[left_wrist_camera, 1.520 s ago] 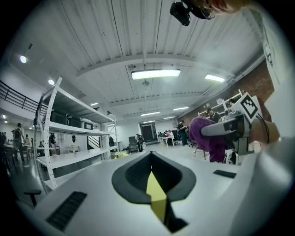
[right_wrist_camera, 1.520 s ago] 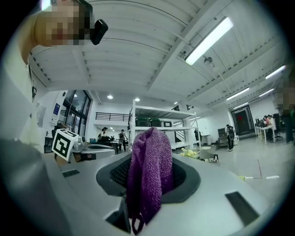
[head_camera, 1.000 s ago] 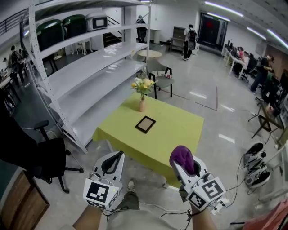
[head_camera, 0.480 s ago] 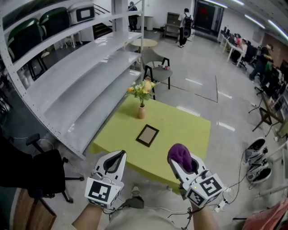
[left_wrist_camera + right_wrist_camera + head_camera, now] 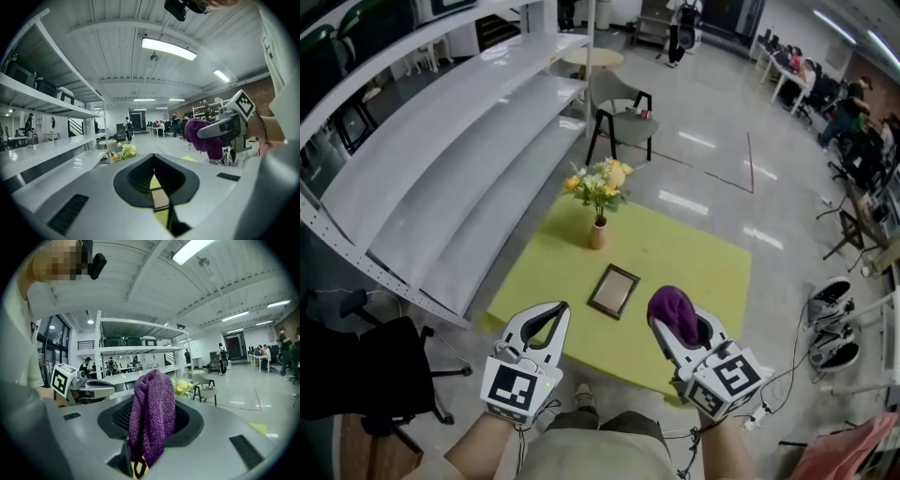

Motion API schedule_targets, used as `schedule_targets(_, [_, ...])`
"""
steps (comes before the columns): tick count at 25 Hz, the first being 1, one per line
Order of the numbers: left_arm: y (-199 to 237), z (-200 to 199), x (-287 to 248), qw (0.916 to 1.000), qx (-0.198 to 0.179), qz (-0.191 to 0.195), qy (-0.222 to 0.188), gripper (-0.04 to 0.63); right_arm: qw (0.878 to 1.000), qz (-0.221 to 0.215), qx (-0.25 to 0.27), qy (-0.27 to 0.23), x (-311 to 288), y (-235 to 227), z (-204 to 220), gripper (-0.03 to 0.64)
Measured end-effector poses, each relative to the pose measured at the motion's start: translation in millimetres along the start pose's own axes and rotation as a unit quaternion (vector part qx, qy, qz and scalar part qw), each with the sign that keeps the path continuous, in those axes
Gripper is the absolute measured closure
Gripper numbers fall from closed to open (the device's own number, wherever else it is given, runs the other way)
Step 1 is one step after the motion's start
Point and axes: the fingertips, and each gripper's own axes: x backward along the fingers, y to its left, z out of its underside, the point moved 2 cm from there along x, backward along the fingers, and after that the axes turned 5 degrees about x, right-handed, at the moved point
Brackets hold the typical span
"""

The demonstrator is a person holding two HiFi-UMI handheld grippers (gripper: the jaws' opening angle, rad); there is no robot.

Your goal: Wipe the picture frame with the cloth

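On the table [image 5: 698, 267], which is draped in a smooth yellow-green covering, the picture frame [image 5: 614, 291] lies flat: a small rectangle with a dark, thin border around a pale grey middle. It sits near the table's front edge, with a slim tan vase [image 5: 598, 234] of yellow and white flowers [image 5: 600, 178] standing behind it. The frame is well apart from both grippers, which hang in the air short of the table's near edge, and it lies ahead of the gap between them. The right gripper [image 5: 680, 330] is clenched on the cloth [image 5: 152, 413], a purple piece of coarse, nubbly knit that bulges in a rounded lump above the grey plastic jaws and trails a loose loop of yarn below them. The left gripper [image 5: 553, 311] has its smooth grey jaws pressed together with nothing in them, their curved black inner pads forming a closed teardrop shape. Glossy white metal shelving [image 5: 459, 178] runs along the left of the table.
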Motion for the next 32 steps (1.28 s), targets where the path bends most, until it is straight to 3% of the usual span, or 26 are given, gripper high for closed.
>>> schedule_targets(15, [39.6,49.4,-97.3,0.9980,0.017,0.010,0.059,0.588,0.992,-0.062,0.023,0.107,-113.4,-69.7,48.3,0.469])
schedule_targets(23, [43.7,96.5,-149.1,0.9942,0.029,0.014,0.103,0.588,0.979,-0.106,0.036,0.172,-179.1,-101.2,100.7,0.469])
schedule_targets(32, [48.9,181.8,-196.8,0.9834,0.057,0.014,0.172,0.588,0.953,-0.137,0.086,0.255,-233.2,-122.2,191.3,0.469])
